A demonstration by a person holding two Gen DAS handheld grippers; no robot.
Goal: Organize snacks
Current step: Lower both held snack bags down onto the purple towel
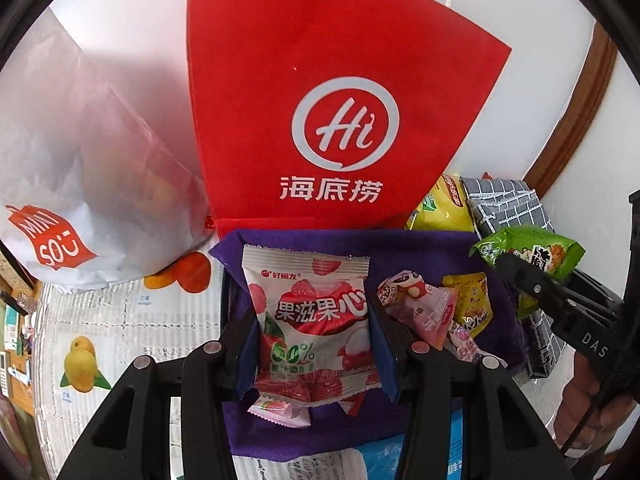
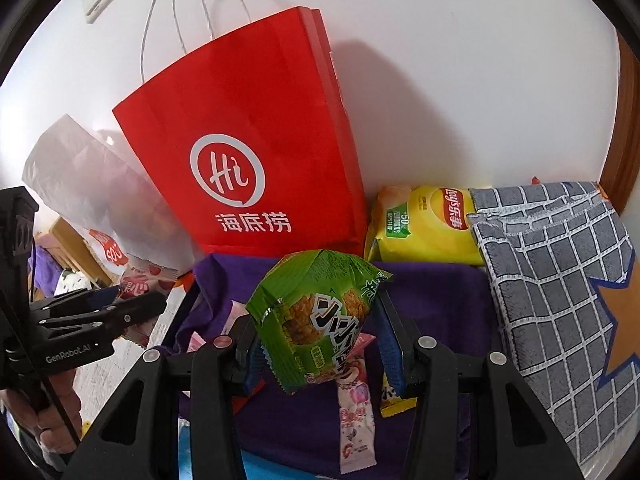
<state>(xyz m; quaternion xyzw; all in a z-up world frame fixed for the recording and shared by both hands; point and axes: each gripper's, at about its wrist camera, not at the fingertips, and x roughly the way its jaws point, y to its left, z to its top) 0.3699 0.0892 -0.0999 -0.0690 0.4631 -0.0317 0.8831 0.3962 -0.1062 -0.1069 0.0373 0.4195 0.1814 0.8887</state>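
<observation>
The left gripper (image 1: 312,344) pinches a white-and-red lychee gummy packet (image 1: 310,320); the right gripper (image 2: 320,344) clamps a crinkly green rice-cracker packet (image 2: 316,316). Both hang over the purple fabric bin (image 2: 436,296) below the red paper bag (image 1: 340,92). Best lowered well inside, then released.

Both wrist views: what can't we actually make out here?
- Red bag contents: both views, only its front face shows.
- White bag: left wrist view, translucent paper blurs what is inside.
- Small snacks on the purple cloth: the held strawberry packet and green packet cover some.
- Chip bag: the grey checked cloth overlaps one end.
</observation>
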